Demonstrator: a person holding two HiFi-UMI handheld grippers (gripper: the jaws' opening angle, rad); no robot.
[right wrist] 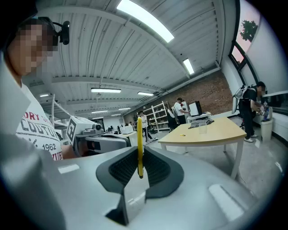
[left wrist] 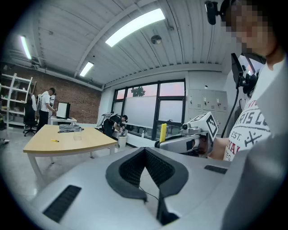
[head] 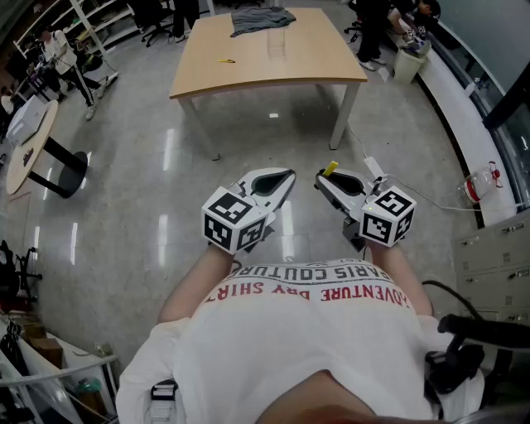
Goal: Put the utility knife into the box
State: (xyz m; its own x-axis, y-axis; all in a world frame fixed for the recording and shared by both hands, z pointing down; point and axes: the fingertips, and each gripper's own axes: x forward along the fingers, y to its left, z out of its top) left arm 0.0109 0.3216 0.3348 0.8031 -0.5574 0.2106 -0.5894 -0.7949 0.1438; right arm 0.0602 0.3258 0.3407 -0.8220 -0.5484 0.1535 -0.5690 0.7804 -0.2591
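Just two grippers (head: 283, 179) (head: 325, 177); one yellow stick (right wrist: 140, 146)

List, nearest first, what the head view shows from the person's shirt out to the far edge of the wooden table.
White T-shirt → right hand-held gripper shut on a yellow utility knife → wooden table → small yellow item → clear container → grey cloth.

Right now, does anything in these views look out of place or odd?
Only one thing: the right gripper is shut on a thin yellow piece that sticks up past its jaws, far from the table.
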